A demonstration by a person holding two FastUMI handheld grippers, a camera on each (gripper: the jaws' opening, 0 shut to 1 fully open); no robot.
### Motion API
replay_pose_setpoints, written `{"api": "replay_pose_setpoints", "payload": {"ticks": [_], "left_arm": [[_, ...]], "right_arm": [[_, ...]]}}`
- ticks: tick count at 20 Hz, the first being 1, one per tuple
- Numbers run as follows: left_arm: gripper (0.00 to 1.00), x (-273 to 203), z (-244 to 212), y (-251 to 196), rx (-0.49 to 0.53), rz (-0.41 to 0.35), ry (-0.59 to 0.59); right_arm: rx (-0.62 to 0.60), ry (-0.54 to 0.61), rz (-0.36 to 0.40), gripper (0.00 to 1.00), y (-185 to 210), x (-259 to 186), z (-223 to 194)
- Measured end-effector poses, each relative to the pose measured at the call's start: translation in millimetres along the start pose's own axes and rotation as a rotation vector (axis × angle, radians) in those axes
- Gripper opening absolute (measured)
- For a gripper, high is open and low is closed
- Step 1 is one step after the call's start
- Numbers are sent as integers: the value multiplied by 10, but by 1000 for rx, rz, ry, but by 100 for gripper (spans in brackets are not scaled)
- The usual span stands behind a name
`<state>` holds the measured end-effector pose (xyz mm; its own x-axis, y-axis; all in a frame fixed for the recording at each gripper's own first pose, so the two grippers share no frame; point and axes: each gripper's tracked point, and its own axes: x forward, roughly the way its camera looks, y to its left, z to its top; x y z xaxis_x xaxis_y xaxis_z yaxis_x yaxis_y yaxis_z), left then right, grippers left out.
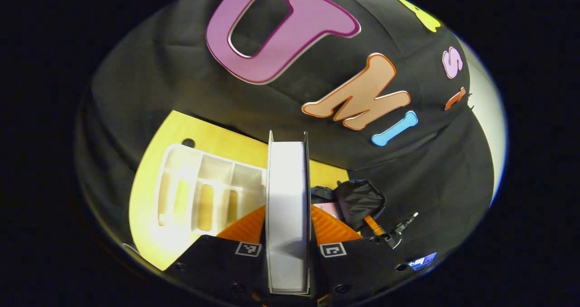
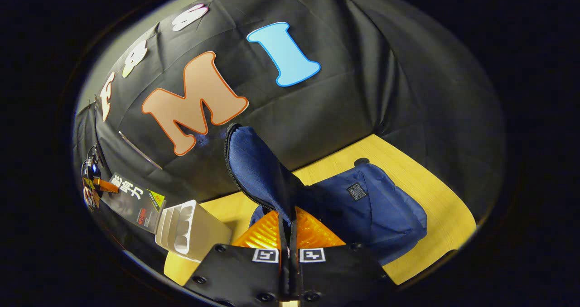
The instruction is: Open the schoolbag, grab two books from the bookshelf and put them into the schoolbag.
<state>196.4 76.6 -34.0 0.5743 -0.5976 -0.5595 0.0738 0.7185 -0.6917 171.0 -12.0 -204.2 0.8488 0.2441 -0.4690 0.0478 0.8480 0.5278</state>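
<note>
left gripper (image 1: 288,234) clenched on 1 white-edged book (image 1: 287,207), upright at frame centre, bookshelf (image 1: 204,189) lower left. right gripper (image 2: 288,248) pinching schoolbag (image 2: 362,207) flap (image 2: 258,166), raised at centre; bag lower right on table (image 2: 435,194).

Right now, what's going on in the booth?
The left tongs are clamped on a white book, held upright above the wooden table beside the white bookshelf. The right tongs pinch the flap of the blue schoolbag and hold it lifted open.
</note>
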Motion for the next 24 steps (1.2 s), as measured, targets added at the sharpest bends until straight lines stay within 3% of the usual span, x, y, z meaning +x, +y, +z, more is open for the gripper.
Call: {"api": "replay_pose_setpoints", "payload": {"ticks": [4,10,19,24], "left_arm": [[32,454,-311,-275,-15,-88,68],[33,1162,-688,-583,-81,-141,150],[34,2176,-1287,-734,-179,-110,256],[33,2594,-1586,-837,-260,-130,296]], "right_arm": [[2,-2,-4,2,-4,-11,0],[-8,6,1,2,14,-12,2],[32,-10,-2,3,20,21,7],[31,-17,-10,2,28,12,21]]}}
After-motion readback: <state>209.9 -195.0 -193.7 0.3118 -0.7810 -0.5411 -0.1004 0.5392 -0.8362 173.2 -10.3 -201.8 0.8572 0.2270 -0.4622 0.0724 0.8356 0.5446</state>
